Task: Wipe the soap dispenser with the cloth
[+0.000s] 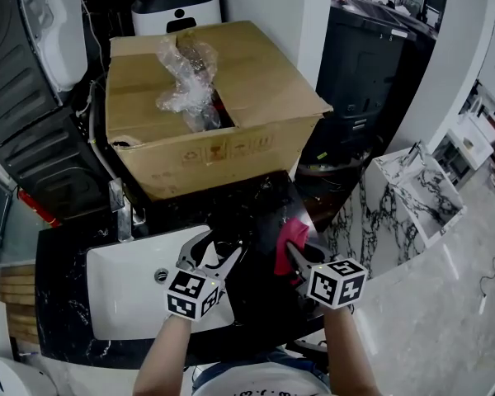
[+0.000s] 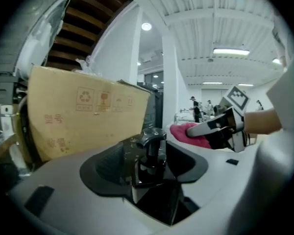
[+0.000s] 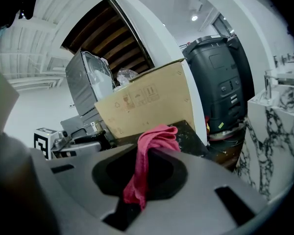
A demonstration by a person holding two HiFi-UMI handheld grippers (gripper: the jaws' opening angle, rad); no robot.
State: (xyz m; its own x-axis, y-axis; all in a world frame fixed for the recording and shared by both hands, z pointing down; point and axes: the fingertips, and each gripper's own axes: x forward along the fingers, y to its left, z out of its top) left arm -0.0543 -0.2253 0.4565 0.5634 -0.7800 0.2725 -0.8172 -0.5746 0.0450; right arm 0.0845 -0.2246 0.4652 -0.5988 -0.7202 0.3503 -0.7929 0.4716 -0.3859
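Black countertop: 1 soap dispenser inside the open left claw; right claw grips 1 cloth.

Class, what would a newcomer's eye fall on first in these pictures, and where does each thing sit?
The pink cloth, pinched in the right gripper above the black counter beside the white sink. Behind it, a big cardboard box with crumpled plastic inside. In the left gripper view, a dark soap dispenser with a shiny pump stands between the left gripper's spread fingers.
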